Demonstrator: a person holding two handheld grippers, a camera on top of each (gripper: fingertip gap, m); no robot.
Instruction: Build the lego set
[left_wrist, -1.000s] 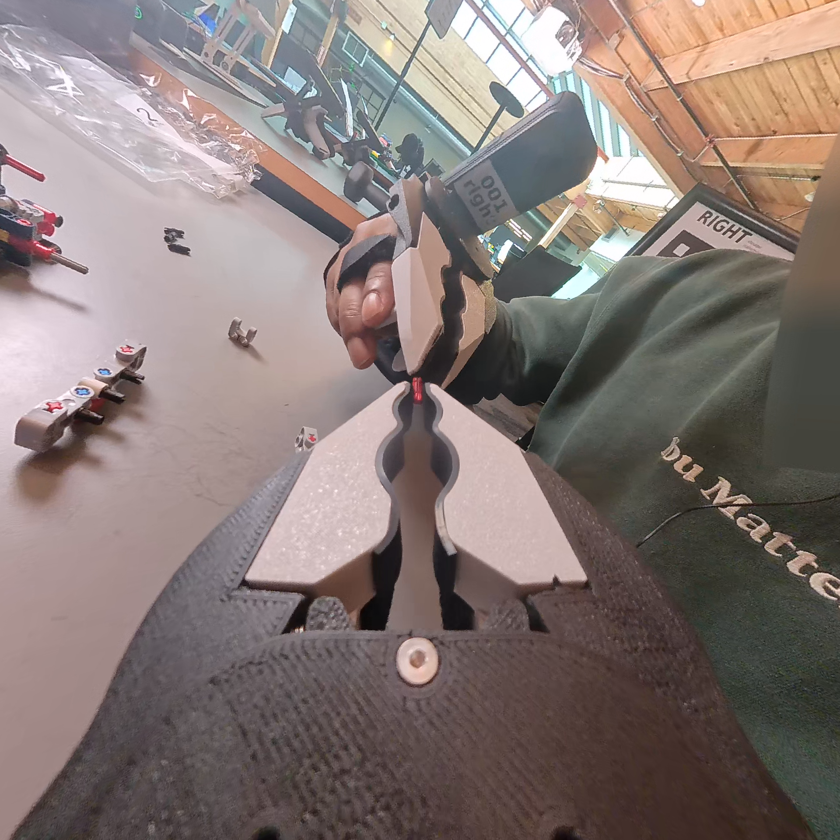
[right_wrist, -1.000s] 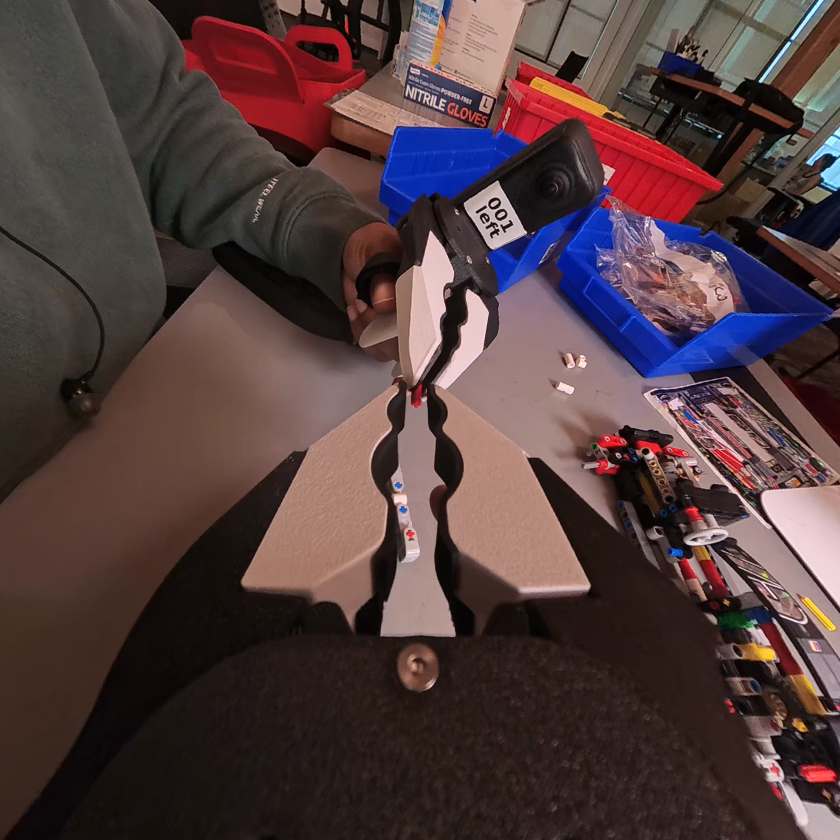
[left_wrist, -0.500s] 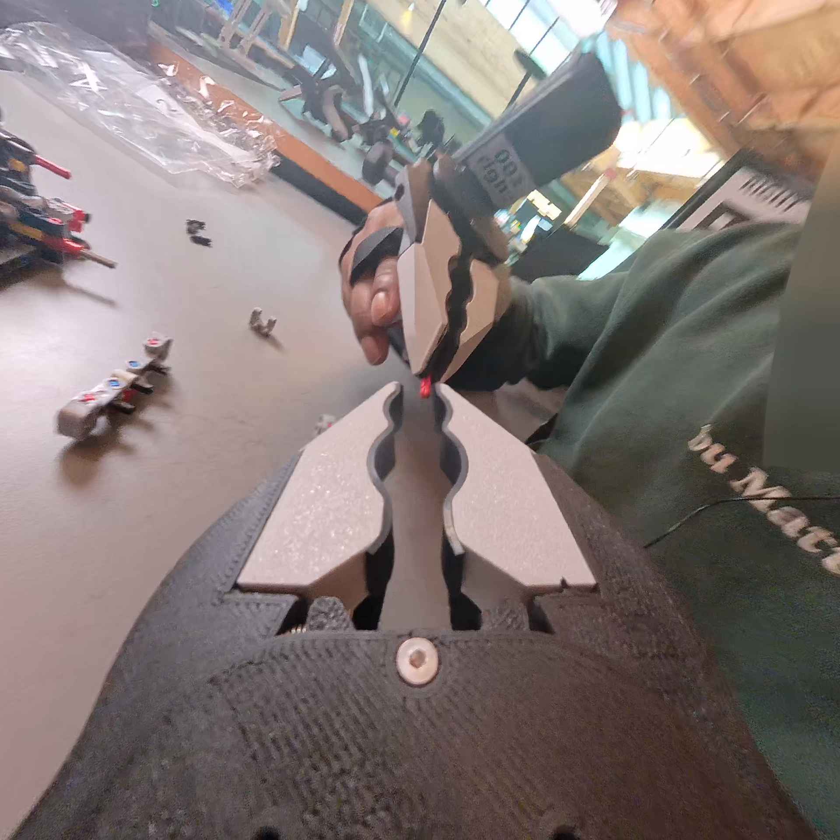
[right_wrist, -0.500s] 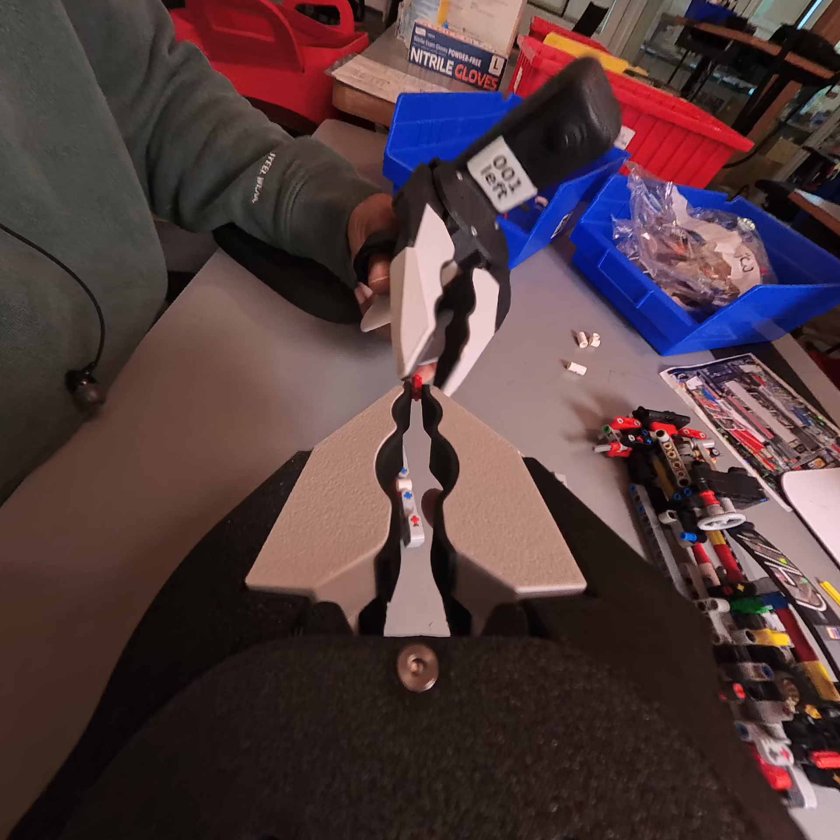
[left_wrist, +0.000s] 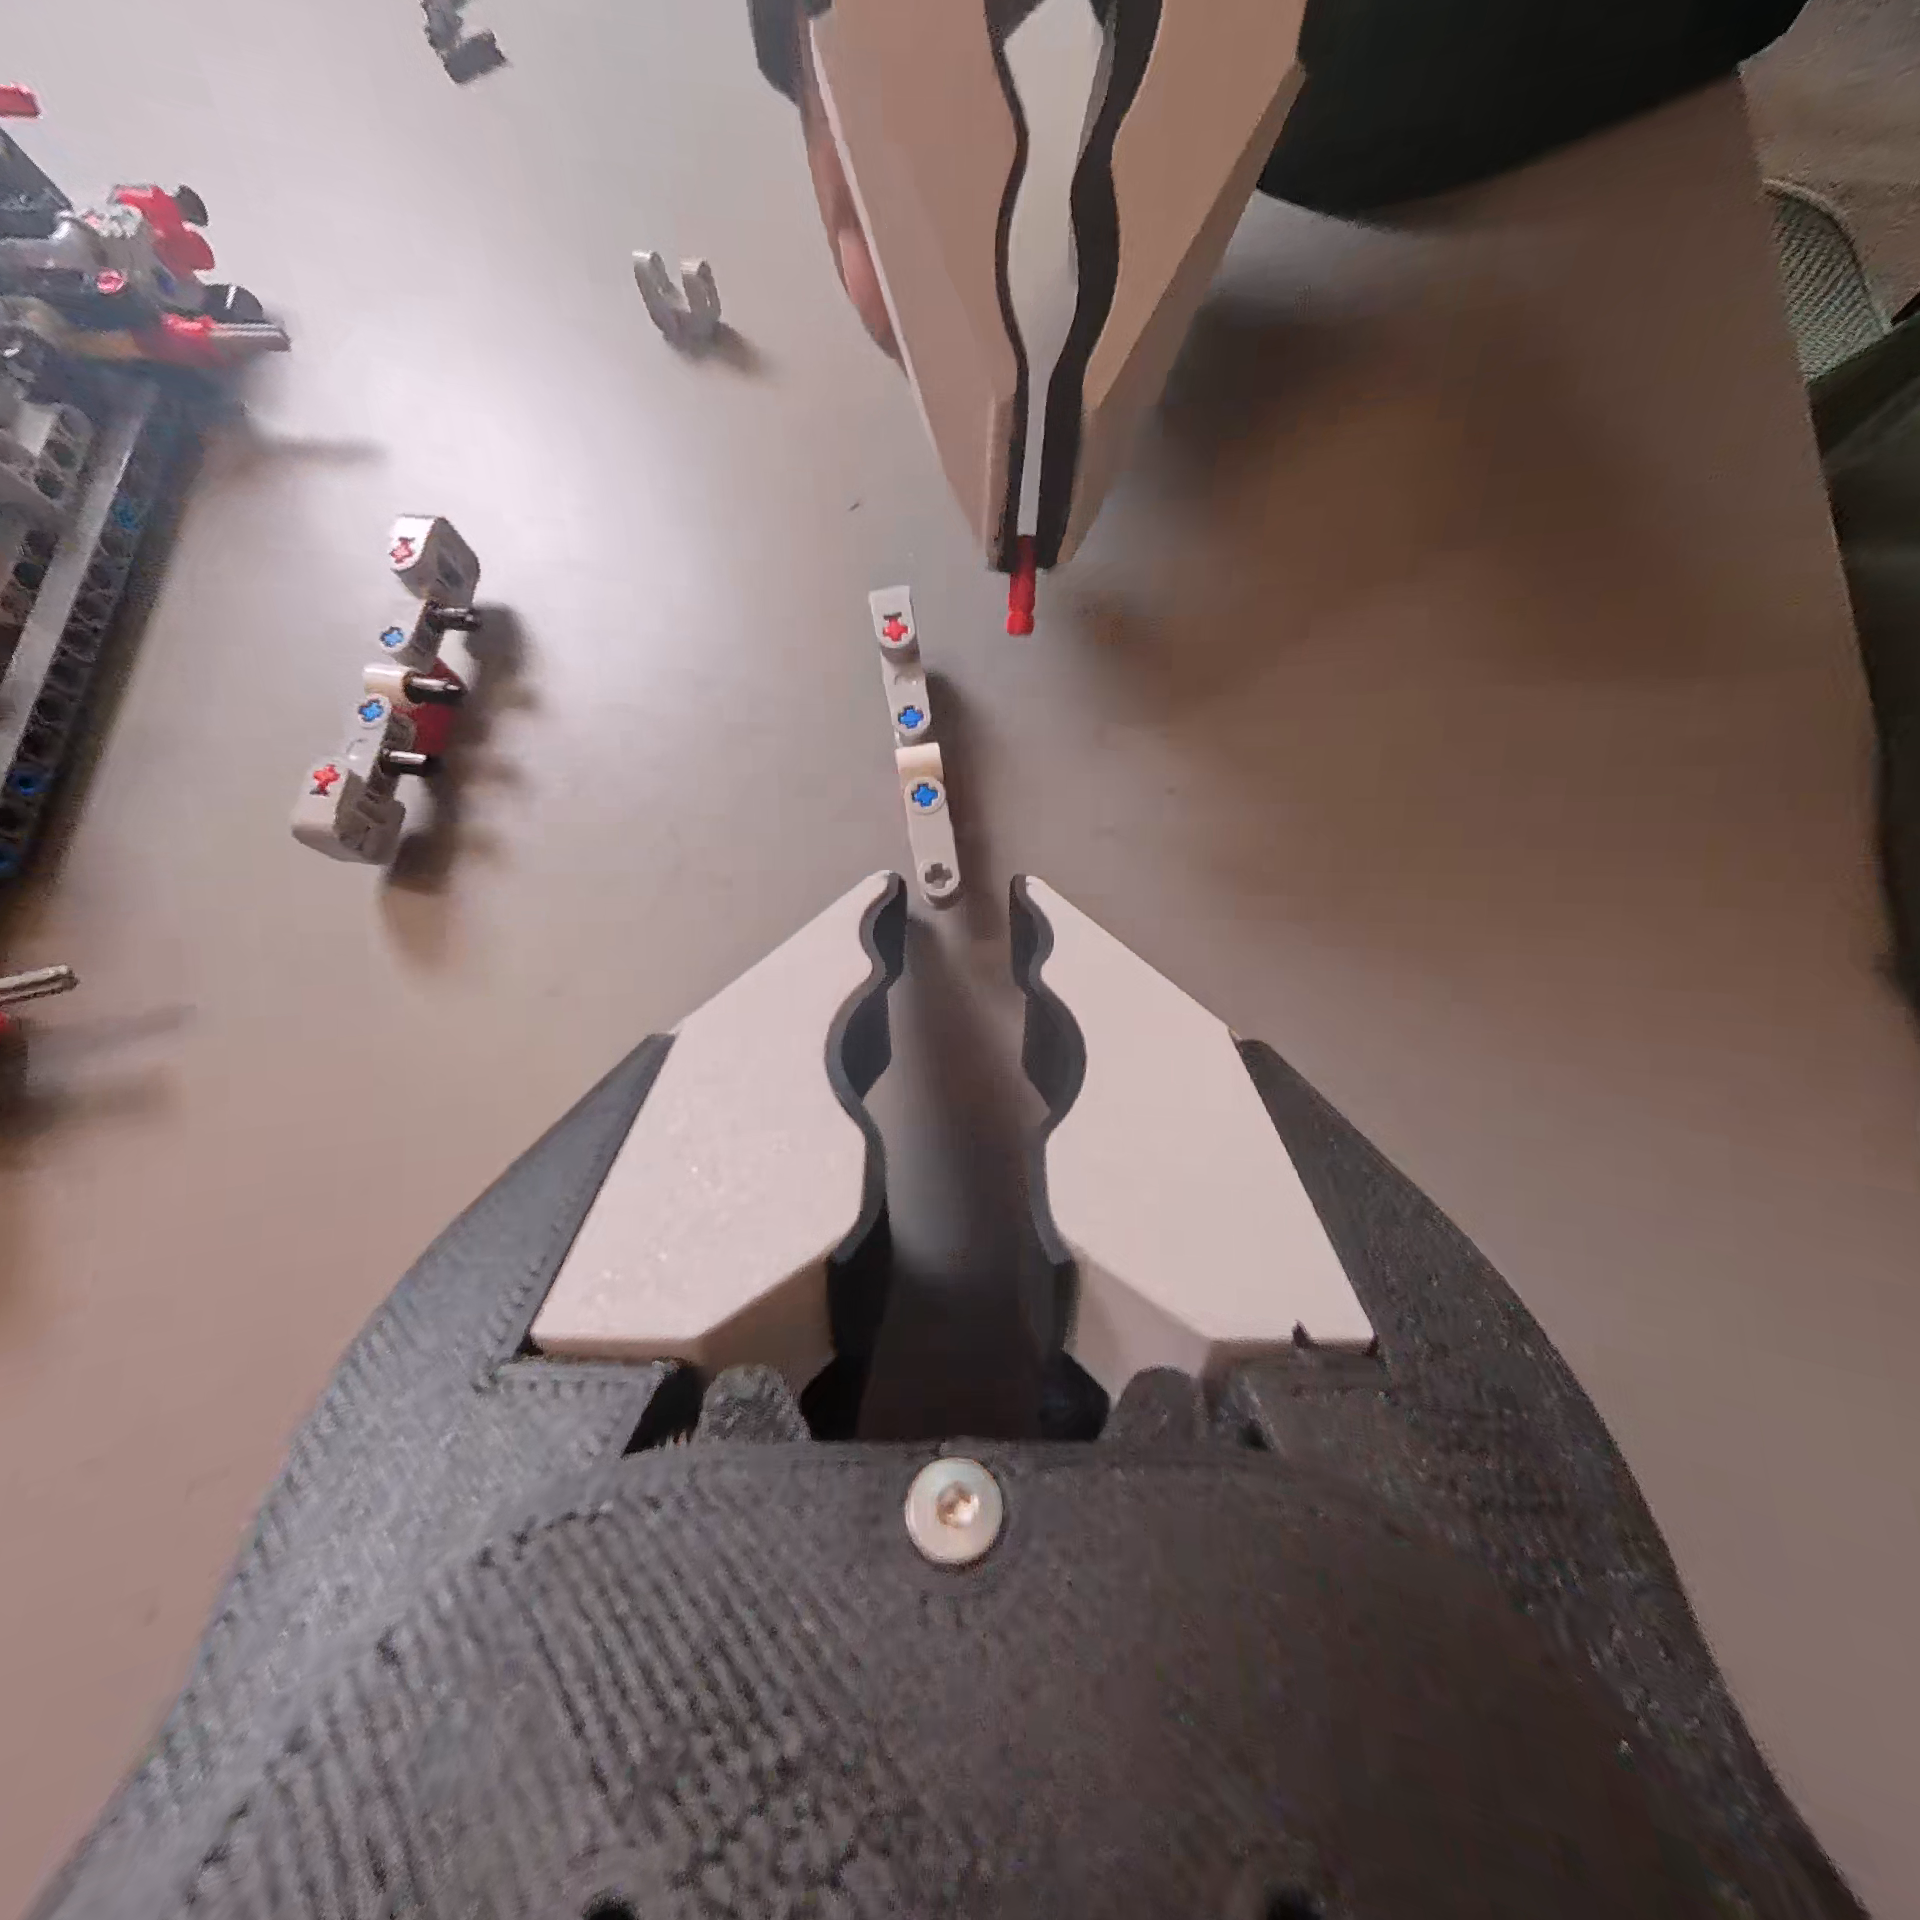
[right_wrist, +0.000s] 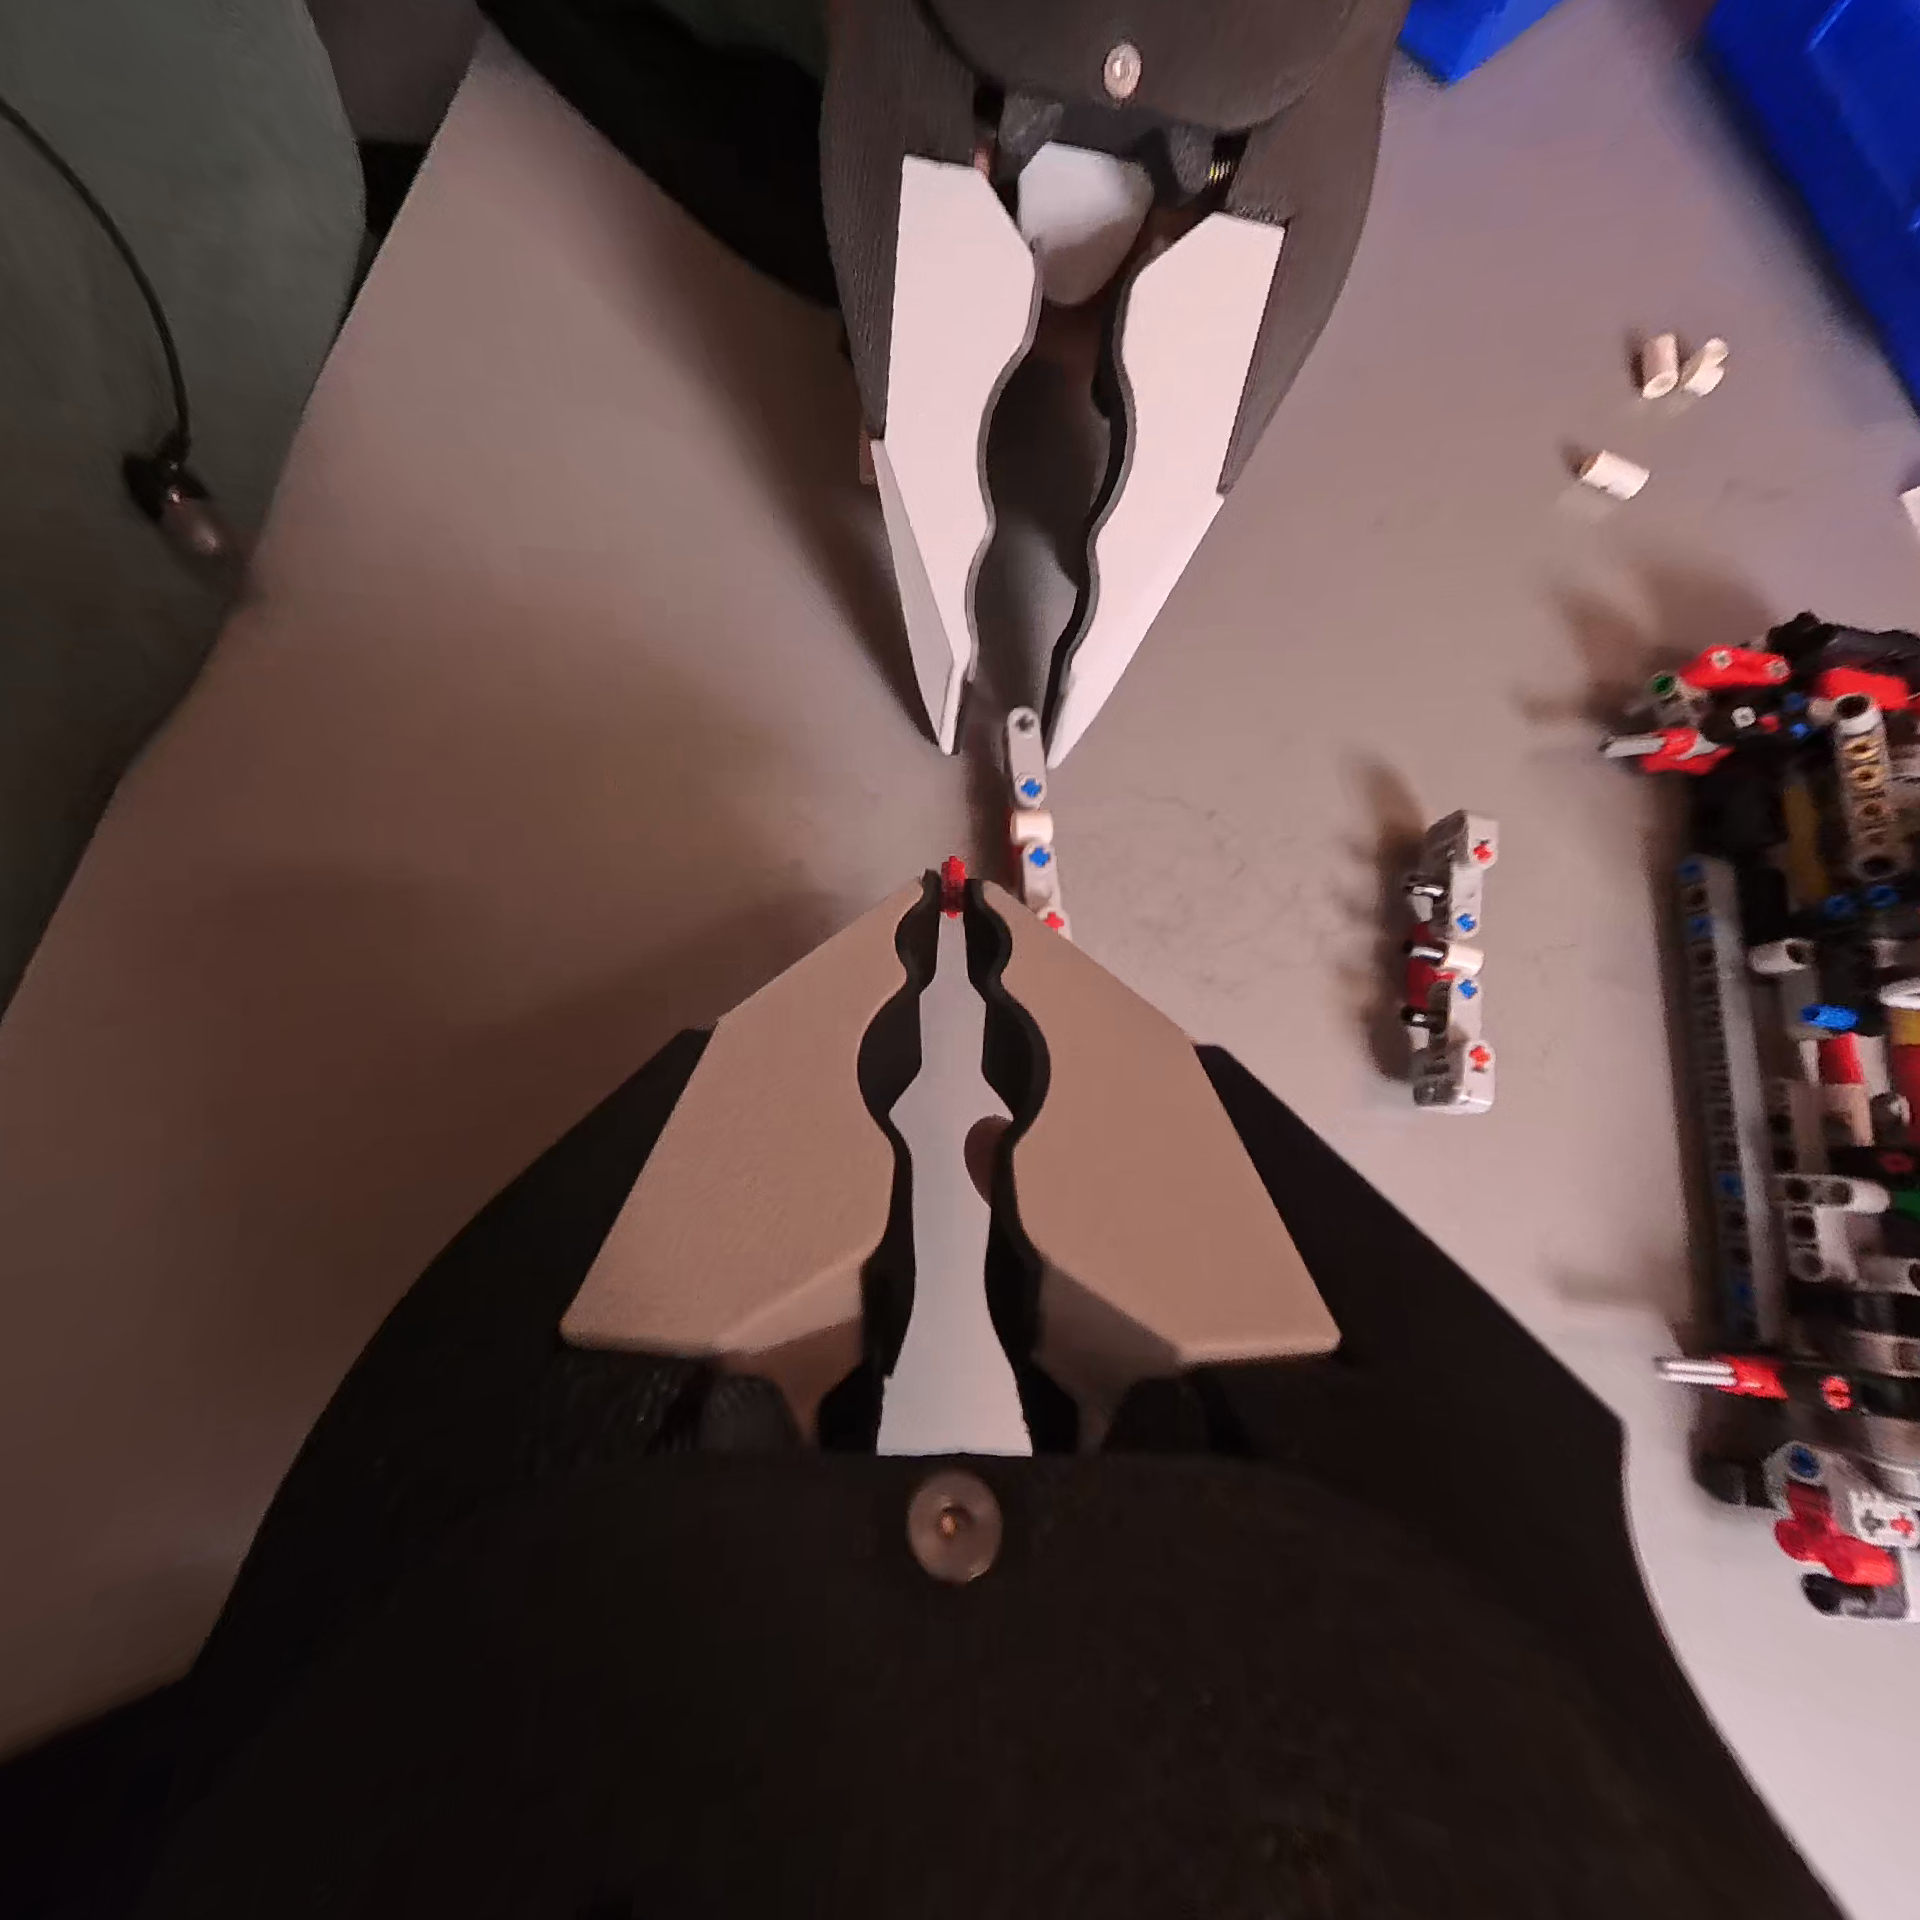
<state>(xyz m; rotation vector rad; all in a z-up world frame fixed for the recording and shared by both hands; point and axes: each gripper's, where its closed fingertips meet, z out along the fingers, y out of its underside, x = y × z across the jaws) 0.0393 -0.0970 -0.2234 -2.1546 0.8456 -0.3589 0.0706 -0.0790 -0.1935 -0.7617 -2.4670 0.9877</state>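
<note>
A thin grey link piece (left_wrist: 914, 748) with blue and red cross pins lies flat on the table; it also shows in the right wrist view (right_wrist: 1031, 821). My left gripper (left_wrist: 954, 883) is open, its tips either side of the link's near end, holding nothing. My right gripper (right_wrist: 951, 885) is shut on a small red pin (right_wrist: 952, 873). In the left wrist view the right gripper (left_wrist: 1023, 556) points down with the red pin (left_wrist: 1022, 603) sticking out, just right of the link's far end.
A thicker grey sub-assembly (left_wrist: 384, 707) with black pins lies left of the link, also in the right wrist view (right_wrist: 1449, 956). The large lego model (right_wrist: 1829, 1091) fills the table's right side. A small grey clip (left_wrist: 677, 296), white tubes (right_wrist: 1610, 473) and blue bins (right_wrist: 1829, 135) lie beyond. My hands' fingertips stand some 6 cm from each other. The right tips stand about 12 cm off the small grey clip (left_wrist: 677, 296).
Both grippers have tipped from level, held in the air, down toward the table. The left gripper let go of the red pin and opened over the grey link. The right still grips the pin.
</note>
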